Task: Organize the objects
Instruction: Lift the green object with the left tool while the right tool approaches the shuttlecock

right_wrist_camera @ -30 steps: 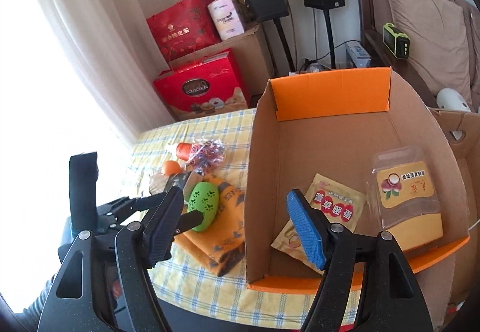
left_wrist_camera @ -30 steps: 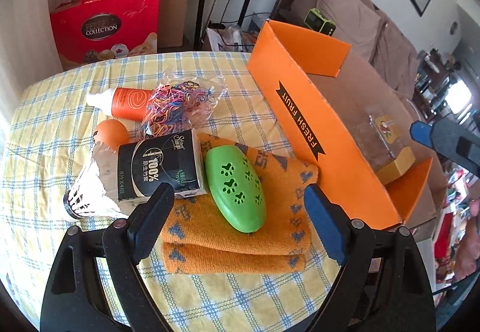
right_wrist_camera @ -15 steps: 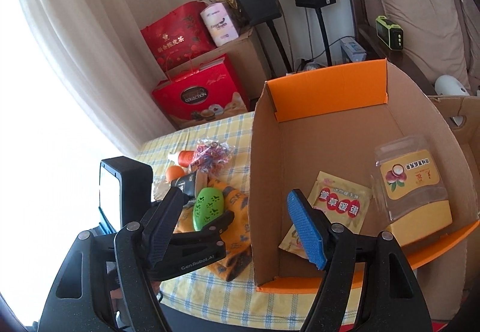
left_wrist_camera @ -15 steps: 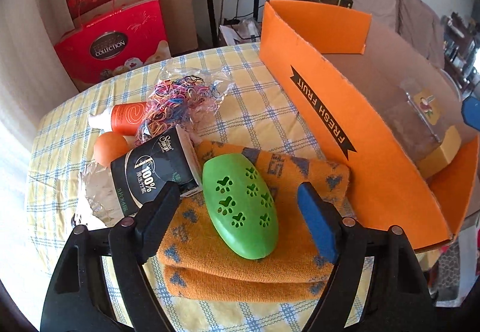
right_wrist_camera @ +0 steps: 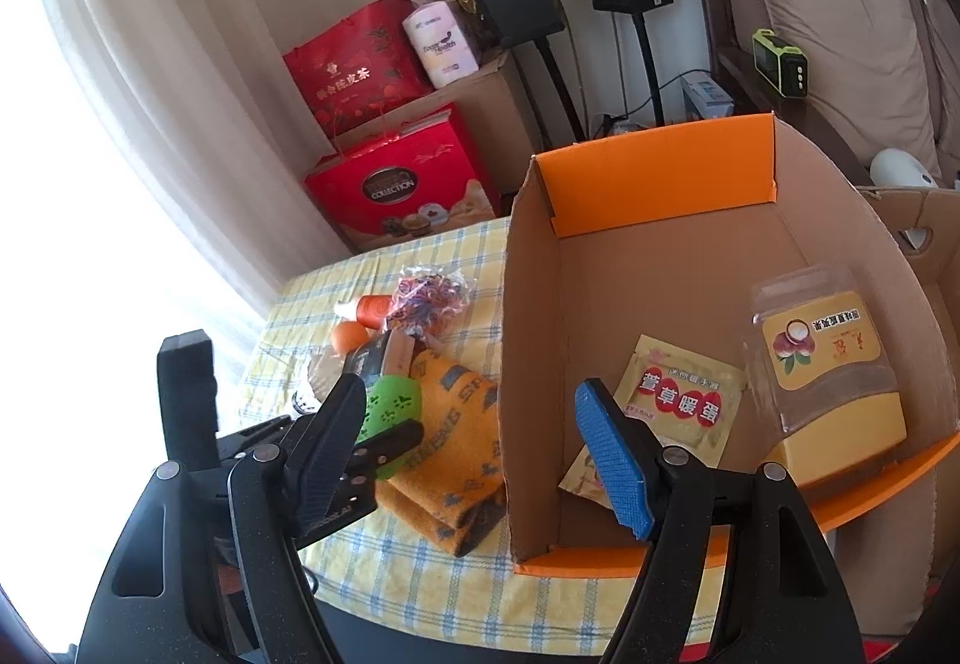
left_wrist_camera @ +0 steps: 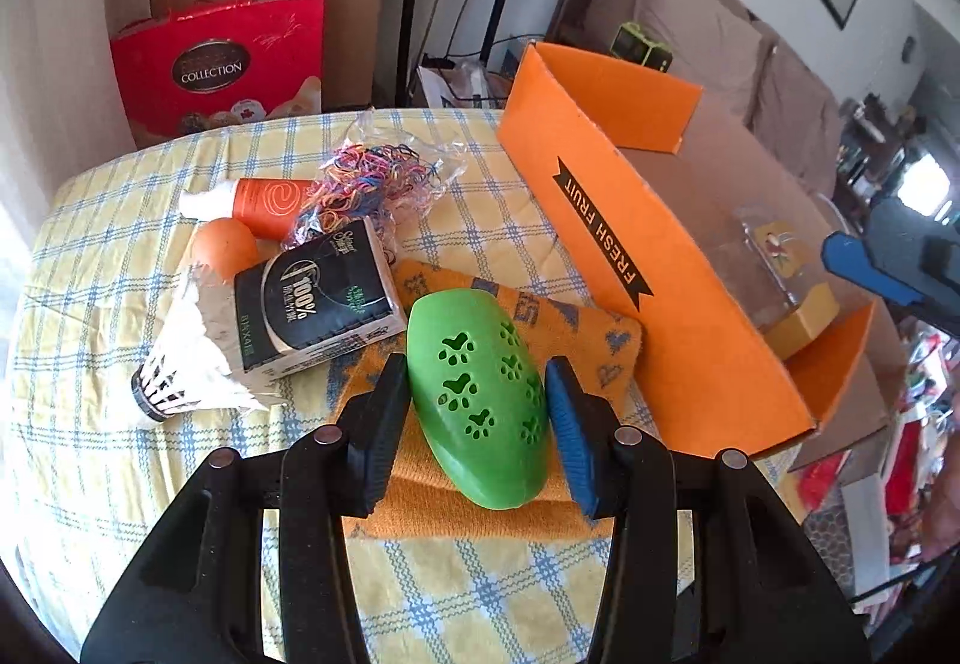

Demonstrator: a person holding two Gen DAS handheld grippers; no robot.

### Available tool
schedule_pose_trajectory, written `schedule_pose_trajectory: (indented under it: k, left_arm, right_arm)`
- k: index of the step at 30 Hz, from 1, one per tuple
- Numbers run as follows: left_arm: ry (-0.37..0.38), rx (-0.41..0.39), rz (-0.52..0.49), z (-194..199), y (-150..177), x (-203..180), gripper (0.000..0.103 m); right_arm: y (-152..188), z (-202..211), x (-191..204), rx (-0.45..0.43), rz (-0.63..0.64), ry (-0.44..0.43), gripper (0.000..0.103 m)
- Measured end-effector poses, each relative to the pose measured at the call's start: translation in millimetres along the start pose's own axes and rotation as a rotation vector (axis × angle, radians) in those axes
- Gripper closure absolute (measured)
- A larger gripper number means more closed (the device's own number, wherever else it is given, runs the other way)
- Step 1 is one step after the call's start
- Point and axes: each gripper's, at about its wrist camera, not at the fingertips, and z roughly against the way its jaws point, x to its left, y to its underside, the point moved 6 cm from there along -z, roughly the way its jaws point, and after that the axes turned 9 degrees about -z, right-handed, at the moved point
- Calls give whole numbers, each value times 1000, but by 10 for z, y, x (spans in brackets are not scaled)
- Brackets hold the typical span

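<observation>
My left gripper [left_wrist_camera: 477,400] is shut on a green oval case with paw-print holes [left_wrist_camera: 474,394], which lies on a folded orange towel [left_wrist_camera: 576,328]. The case also shows in the right wrist view [right_wrist_camera: 390,403]. An orange cardboard box marked FRESH FRUIT [left_wrist_camera: 600,250] stands to the right; it holds a sachet [right_wrist_camera: 678,394] and a clear packet with a yellow label [right_wrist_camera: 828,358]. My right gripper [right_wrist_camera: 474,424] is open and empty, hovering over the box's front left corner.
On the checked tablecloth [left_wrist_camera: 120,472] lie a black tissue pack [left_wrist_camera: 318,304], a shuttlecock [left_wrist_camera: 186,364], an orange ball [left_wrist_camera: 225,247], an orange tube [left_wrist_camera: 258,199] and a bag of rubber bands [left_wrist_camera: 372,178]. Red gift boxes [left_wrist_camera: 222,69] and speaker stands stand behind.
My left gripper has moved forward and down and closed its fingers on the green case. The right gripper has stayed open above the box.
</observation>
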Motion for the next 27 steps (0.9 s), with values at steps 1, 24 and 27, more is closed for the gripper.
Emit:
schedule_pose_trajectory:
  k: [1,24,27]
  left_arm:
    - [12,-12,15,80,-12,48,60]
    - [-100,-138,255,1091,527,1530,60]
    - [-99,-139,268,1095,592,1600,60]
  right_arm:
    - [-1,-22,46,4,12,-2,29]
    - [716,-1229,1206,300,75,-202,29]
    - [882,-1488,1350,368,35,-236,29]
